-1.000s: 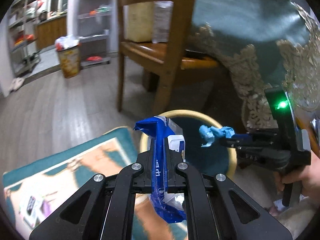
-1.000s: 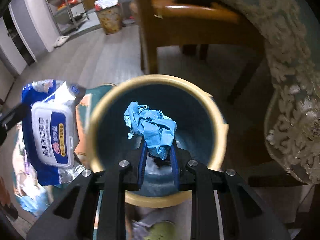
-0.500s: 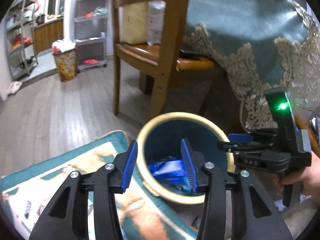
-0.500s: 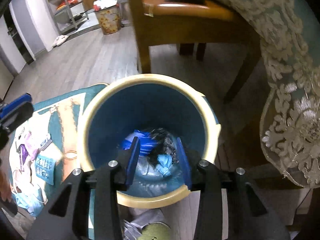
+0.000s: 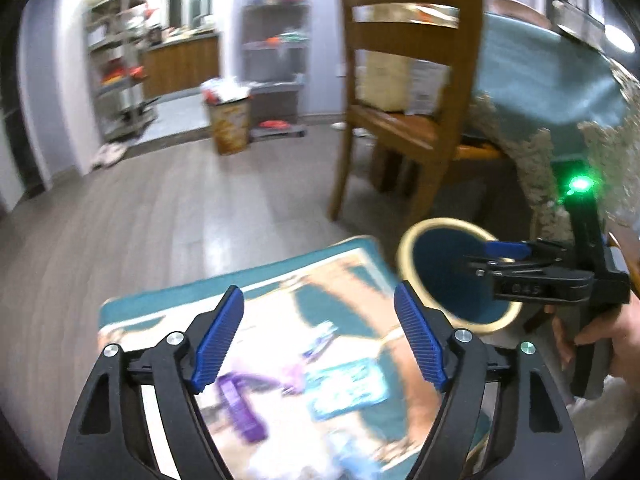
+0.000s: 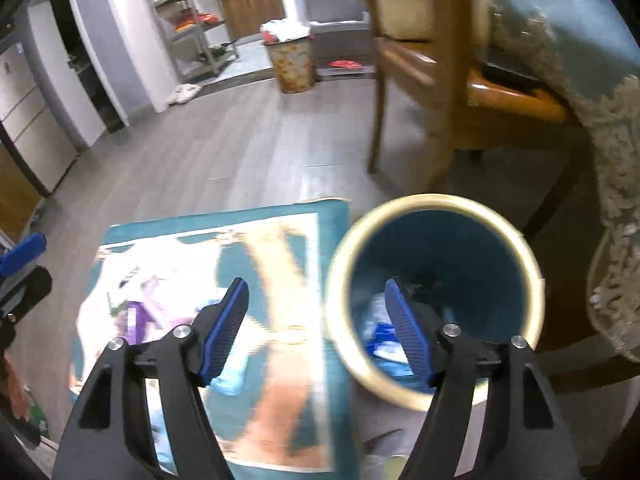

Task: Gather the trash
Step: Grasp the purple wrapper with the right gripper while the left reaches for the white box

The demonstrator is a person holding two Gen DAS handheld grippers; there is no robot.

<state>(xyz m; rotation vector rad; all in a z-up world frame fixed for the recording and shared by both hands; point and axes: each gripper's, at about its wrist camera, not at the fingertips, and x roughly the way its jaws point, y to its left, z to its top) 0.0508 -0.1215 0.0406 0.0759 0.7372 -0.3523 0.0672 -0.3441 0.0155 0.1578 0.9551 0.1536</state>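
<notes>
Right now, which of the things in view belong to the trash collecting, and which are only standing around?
For the job:
- bin, some trash already inside
- litter on the mat, including a purple piece
- left gripper and right gripper, both open and empty

Only standing around:
- mat
- wooden chair
- tablecloth
- far wastebasket
- shelves

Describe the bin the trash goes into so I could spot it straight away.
Find the wooden chair by the lace-edged tablecloth. In front of it, beside the teal mat, stands the round bin: dark blue inside with a pale yellow rim, unlike the patterned bin across the room.
</notes>
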